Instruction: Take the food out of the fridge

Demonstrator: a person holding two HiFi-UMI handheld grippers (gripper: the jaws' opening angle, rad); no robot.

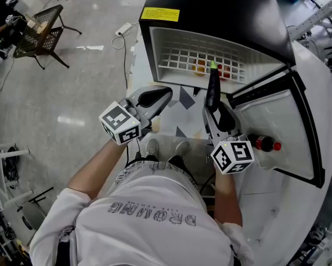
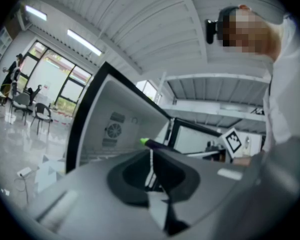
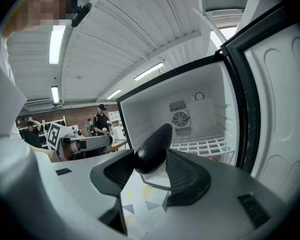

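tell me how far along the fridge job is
Done: the fridge door stands open. In hand: the right gripper is shut on a dark eggplant in front of the opening. To do: orange and red food sits on the wire shelf; the left gripper is shut and empty.
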